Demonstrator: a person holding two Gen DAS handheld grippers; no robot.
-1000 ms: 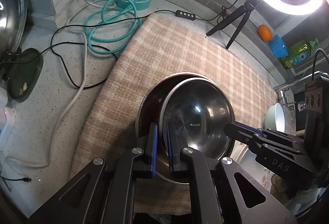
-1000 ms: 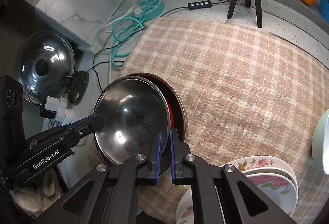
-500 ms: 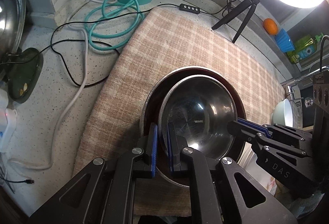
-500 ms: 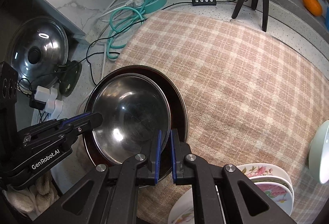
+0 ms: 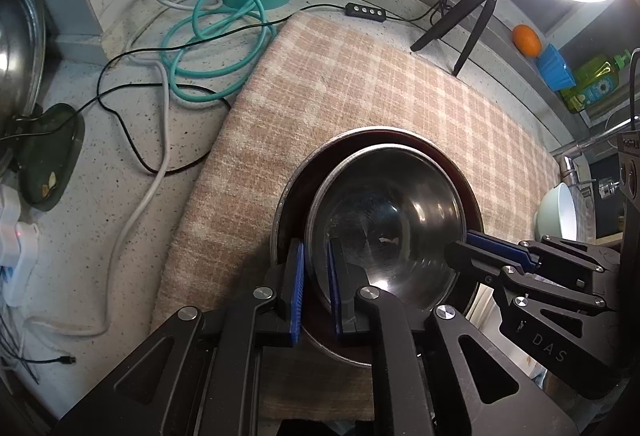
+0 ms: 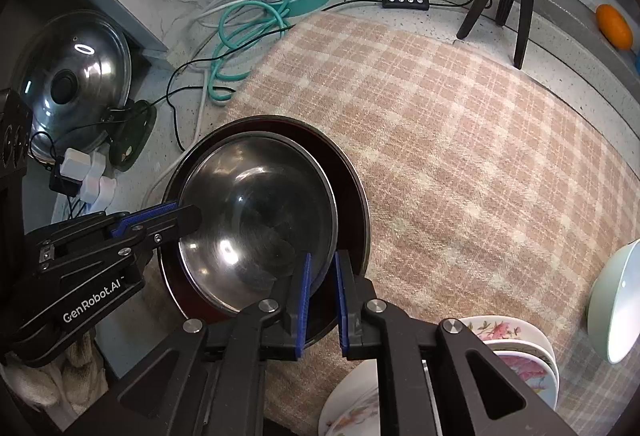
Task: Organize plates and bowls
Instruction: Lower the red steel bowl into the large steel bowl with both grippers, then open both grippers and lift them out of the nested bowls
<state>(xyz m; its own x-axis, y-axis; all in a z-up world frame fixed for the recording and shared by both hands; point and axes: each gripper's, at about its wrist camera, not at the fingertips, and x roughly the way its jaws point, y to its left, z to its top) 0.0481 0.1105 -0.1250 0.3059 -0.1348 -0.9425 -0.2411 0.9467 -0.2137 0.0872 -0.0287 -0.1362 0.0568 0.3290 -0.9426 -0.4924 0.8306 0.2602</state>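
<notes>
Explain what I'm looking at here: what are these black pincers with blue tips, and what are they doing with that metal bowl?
There is no robot here: a person holds a two-finger gripper in each hand, with a fisheye camera on each looking along its fingers. One picture comes from the left gripper, the other from the right gripper, so each also shows its partner from the side. On the checked cloth a steel bowl sits inside a larger dark bowl. Each gripper straddles the steel bowl's rim on opposite sides, and both are opening, letting go. Flowered plates and a pale green bowl wait nearby.
</notes>
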